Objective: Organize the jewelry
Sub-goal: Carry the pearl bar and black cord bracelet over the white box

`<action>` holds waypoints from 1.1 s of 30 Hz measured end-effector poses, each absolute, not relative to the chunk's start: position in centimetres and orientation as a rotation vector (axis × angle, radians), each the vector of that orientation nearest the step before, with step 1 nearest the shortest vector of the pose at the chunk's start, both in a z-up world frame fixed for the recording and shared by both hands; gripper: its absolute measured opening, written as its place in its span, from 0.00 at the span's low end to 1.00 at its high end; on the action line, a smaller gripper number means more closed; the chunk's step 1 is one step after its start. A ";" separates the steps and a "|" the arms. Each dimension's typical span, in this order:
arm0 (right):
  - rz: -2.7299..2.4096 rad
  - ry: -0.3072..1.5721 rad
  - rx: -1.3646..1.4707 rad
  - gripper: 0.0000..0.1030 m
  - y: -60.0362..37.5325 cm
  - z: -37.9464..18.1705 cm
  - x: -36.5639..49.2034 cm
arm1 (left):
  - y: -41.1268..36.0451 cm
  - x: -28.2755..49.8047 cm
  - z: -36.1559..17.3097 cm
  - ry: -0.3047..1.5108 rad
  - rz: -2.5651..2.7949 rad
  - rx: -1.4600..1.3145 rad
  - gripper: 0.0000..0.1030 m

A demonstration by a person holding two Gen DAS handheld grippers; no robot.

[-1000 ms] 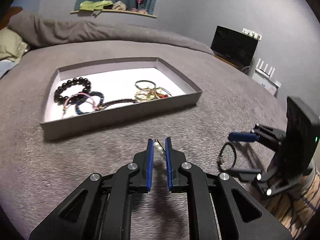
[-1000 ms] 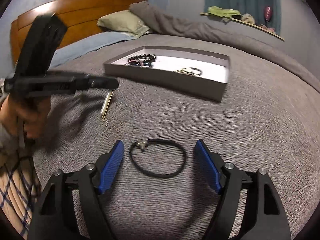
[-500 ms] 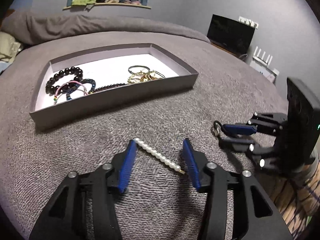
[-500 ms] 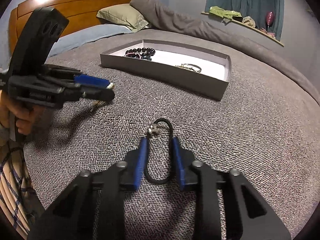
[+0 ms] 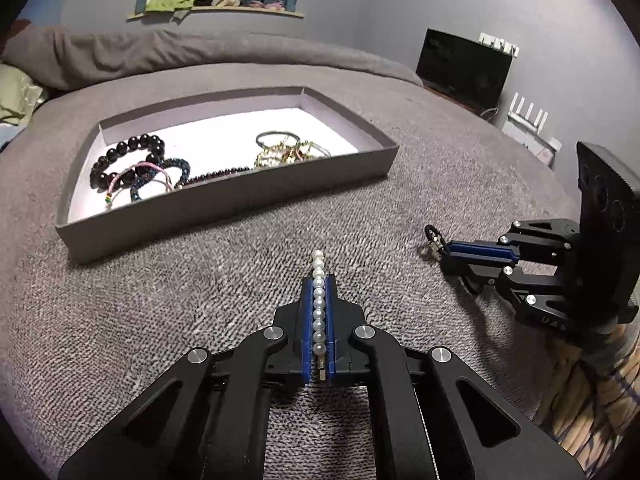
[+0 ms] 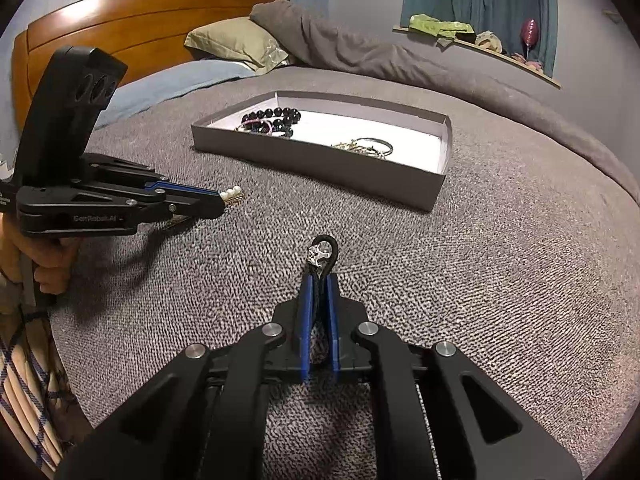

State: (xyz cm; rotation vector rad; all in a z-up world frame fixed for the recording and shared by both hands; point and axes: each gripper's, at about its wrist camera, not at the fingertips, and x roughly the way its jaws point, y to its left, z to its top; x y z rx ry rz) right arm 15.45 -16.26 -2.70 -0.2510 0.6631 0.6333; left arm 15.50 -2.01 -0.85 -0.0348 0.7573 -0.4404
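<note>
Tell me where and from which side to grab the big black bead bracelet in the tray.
Take the black bead bracelet on its far arc, the stretch clear of the pink and blue bracelets overlapping its near side. Come straight down from above: it lies flat, and the tray wall blocks a sideways approach. Both tools are full now, so empty one first.

Your right gripper (image 6: 319,280) pinches a black cord bracelet (image 6: 325,254), its loop and metal clasp poking past the tips above the grey bedspread (image 6: 500,288). Your left gripper (image 6: 218,199), toward the bed's left edge, clamps a pearl hair clip (image 6: 232,193). The grey box (image 6: 320,160) of jewelry sits beyond, toward the headboard (image 6: 132,16).
</note>
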 end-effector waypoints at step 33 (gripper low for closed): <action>0.644 0.523 -0.075 0.07 -13.7 3.0 21.5 | 3.5 18.4 4.7 0.580 -0.313 -0.128 0.06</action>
